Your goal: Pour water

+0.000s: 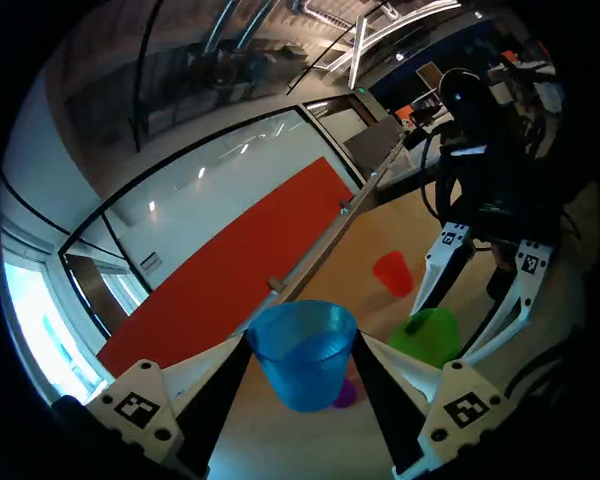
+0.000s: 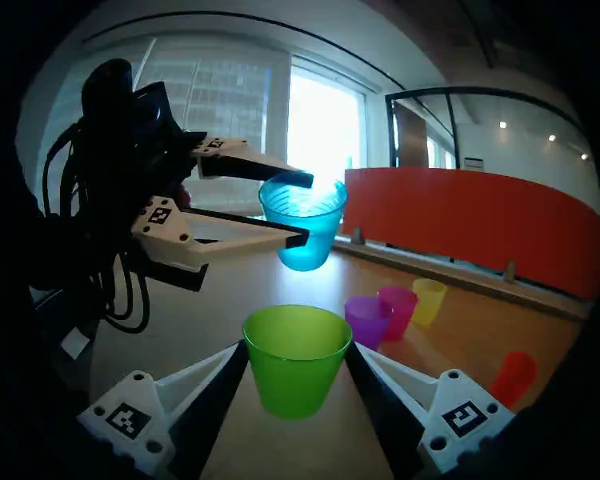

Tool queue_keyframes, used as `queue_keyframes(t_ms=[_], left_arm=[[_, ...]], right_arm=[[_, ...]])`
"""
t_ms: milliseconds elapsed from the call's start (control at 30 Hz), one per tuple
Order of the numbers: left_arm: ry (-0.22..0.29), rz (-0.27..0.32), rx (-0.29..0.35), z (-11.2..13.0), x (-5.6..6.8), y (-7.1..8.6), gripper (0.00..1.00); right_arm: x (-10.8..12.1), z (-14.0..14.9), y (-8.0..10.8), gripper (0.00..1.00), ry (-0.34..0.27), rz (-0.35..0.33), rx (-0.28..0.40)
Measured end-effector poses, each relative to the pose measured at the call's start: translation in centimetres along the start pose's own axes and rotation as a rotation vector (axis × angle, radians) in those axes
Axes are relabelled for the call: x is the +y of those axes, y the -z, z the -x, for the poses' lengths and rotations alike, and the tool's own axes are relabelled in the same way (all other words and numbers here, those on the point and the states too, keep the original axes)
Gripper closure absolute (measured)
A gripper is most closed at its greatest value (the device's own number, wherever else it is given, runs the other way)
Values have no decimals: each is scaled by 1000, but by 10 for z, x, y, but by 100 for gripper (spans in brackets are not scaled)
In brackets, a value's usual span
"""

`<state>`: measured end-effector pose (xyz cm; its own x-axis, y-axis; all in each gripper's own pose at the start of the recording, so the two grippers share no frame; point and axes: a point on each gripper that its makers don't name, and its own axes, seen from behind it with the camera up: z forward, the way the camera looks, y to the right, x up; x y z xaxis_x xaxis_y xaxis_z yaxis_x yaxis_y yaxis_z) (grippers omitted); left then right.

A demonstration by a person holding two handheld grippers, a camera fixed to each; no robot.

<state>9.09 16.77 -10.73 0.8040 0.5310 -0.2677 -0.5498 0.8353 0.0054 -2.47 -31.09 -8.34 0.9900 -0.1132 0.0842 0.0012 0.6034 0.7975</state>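
Smooth wooden counter (image 2: 460, 336) beside an orange wall panel (image 2: 476, 216); jaws of the left gripper (image 1: 302, 344) clamp a translucent blue cup (image 1: 304, 368), raised beyond the glossy green cup (image 2: 296, 364) gripped in the jaws of the right gripper (image 2: 296, 352)

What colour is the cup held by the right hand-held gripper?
The cup is green; the right gripper view shows it best.

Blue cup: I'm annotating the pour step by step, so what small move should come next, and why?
Probably bring the blue cup in over the green cup. The left tool holds it raised, water inside, beyond the green cup, which the right tool holds upright.
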Motion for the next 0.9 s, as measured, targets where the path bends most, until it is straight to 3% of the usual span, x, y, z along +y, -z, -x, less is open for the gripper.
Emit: queue_keyframes(t_ms=[500,900], left_arm=[[-111,8,18,-10,9,0,12],[-163,10,24,-11,10,-7,13]], right_arm=[[3,-1,0,9,3,3,2],[5,-2,1,9,6,6,3]])
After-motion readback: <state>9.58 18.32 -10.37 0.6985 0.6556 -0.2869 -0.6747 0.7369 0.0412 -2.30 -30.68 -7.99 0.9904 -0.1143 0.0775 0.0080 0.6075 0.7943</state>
